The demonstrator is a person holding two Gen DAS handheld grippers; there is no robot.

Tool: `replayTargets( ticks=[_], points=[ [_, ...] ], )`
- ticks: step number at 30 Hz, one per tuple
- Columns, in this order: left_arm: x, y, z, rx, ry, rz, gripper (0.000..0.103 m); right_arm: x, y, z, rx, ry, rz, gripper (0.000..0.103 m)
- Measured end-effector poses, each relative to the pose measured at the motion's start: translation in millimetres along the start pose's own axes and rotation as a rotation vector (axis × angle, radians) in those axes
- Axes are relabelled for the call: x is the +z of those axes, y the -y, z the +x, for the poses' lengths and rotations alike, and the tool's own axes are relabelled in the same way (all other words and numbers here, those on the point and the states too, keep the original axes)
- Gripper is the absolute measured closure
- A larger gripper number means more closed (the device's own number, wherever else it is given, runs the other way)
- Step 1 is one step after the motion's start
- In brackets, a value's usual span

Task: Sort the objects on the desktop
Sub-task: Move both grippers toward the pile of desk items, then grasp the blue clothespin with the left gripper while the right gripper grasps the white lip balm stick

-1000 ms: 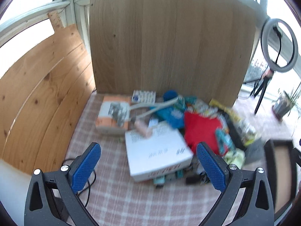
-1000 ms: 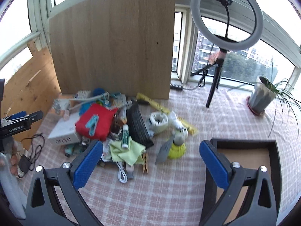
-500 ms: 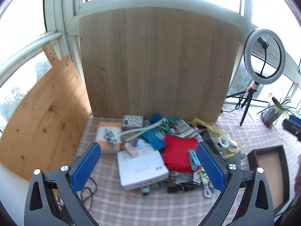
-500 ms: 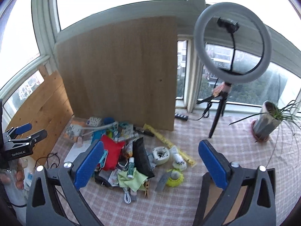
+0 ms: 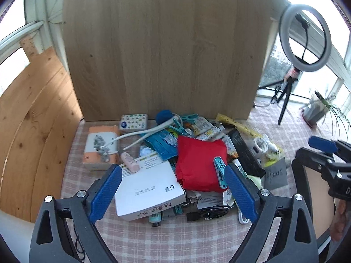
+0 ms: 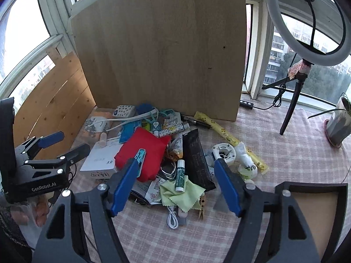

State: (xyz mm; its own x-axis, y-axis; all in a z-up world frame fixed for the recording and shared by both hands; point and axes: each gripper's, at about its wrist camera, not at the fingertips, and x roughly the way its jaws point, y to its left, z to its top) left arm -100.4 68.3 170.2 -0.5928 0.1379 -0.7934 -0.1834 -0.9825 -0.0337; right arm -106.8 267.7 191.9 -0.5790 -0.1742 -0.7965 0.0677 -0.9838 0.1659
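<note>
**Both tongs apart and empty above the clutter pile**

While the jaws of both tongs have just been closing a little, they stand wide apart with nothing between them. The left tongs (image 5: 173, 188) hang over the near left part of the pile, above a white box (image 5: 149, 188) printed with a date and a recycling mark. The right tongs (image 6: 175, 186) hang over the near middle, above a lip balm stick (image 6: 180, 175) that lies on a yellow-green cloth (image 6: 182, 194).

The pile sits on a table under a pink checked cloth (image 6: 274, 144), in front of an upright wooden board (image 5: 162, 50). A red fabric pouch (image 5: 199, 164) lies at the centre, with a teal clip (image 5: 219, 172) resting on its near right part. Behind it lie a blue packet (image 5: 163, 142), a white cable (image 5: 151, 131) and a small patterned box (image 5: 133, 121). To the left is an orange-and-white packet (image 5: 99, 151); a pink tube (image 5: 130, 164) lies at the far left corner of the white box. A black flat pack (image 6: 196, 160) lies right of the pouch, then a white tape roll (image 6: 223, 152) and a long yellow wrapper (image 6: 228, 138). A coiled white USB cable (image 6: 173, 219) and a wooden clothespin (image 6: 202, 206) lie at the near edge.

A dark-framed tray (image 6: 311, 208) sits at the right. A ring light (image 6: 307, 19) on a tripod and a potted plant (image 6: 339, 122) stand further right.
</note>
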Motion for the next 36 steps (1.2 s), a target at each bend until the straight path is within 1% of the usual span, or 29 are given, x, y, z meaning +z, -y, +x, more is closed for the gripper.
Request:
replayTargets(
  ticks=[1, 3, 5, 7, 9, 11, 13, 15, 17, 19, 21, 23, 24, 27, 29, 31, 32, 33, 34, 36],
  points=[
    [-4, 3, 5, -0.008, -0.009, 0.028, 0.01, -1, 0, 6, 0.009, -0.019, 0.007, 0.032],
    [-12, 7, 14, 0.002, -0.027, 0.074, 0.012, -2, 1, 18, 0.01, -0.045, 0.014, 0.032],
    [-18, 5, 23, 0.0, -0.047, 0.092, 0.014, 1, -1, 31, 0.011, -0.073, 0.021, 0.034],
    [-19, 2, 31, -0.015, -0.061, 0.089, 0.015, 5, -4, 43, 0.03, -0.093, 0.038, 0.037],
    [-16, -2, 36, -0.026, -0.067, 0.072, 0.016, 8, -9, 53, 0.057, -0.114, 0.048, 0.039],
    [-13, -6, 38, -0.042, -0.07, 0.055, 0.017, 11, -20, 68, 0.057, -0.138, 0.041, 0.039],
    [-10, -8, 38, -0.053, -0.064, 0.05, 0.017, 12, -28, 79, 0.057, -0.164, 0.03, 0.047],
    [-8, -10, 37, -0.055, -0.058, 0.04, 0.017, 13, -30, 84, 0.075, -0.184, 0.035, 0.049],
    [-8, -11, 36, -0.077, -0.058, 0.026, 0.017, 10, -25, 84, 0.076, -0.189, 0.043, 0.049],
    [-7, -9, 36, -0.094, -0.067, 0.019, 0.016, 7, -15, 86, 0.028, -0.189, 0.032, 0.049],
    [-3, -4, 39, -0.102, -0.079, 0.018, 0.016, 3, 0, 92, 0.002, -0.224, 0.054, 0.049],
    [5, 3, 45, -0.109, -0.102, 0.008, 0.016, -2, 13, 102, 0.0, -0.269, 0.086, 0.053],
    [10, 5, 48, -0.12, -0.116, 0.001, 0.016, -6, 16, 106, -0.002, -0.286, 0.092, 0.056],
    [21, 15, 60, -0.153, -0.166, -0.021, 0.018, -15, 23, 121, -0.018, -0.325, 0.093, 0.057],
    [27, 24, 66, -0.169, -0.184, -0.024, 0.018, -21, 23, 131, -0.002, -0.35, 0.097, 0.058],
    [30, 32, 72, -0.153, -0.196, -0.012, 0.02, -25, 22, 140, 0.006, -0.368, 0.092, 0.059],
    [31, 37, 75, -0.146, -0.204, -0.002, 0.024, -27, 21, 143, 0.007, -0.375, 0.088, 0.061],
    [30, 41, 79, -0.142, -0.216, 0.01, 0.028, -29, 21, 147, 0.009, -0.386, 0.085, 0.065],
    [29, 44, 82, -0.14, -0.227, 0.021, 0.03, -29, 21, 151, 0.007, -0.396, 0.084, 0.067],
    [26, 50, 86, -0.125, -0.236, 0.039, 0.03, -31, 20, 154, 0.0, -0.402, 0.087, 0.067]
  ],
)
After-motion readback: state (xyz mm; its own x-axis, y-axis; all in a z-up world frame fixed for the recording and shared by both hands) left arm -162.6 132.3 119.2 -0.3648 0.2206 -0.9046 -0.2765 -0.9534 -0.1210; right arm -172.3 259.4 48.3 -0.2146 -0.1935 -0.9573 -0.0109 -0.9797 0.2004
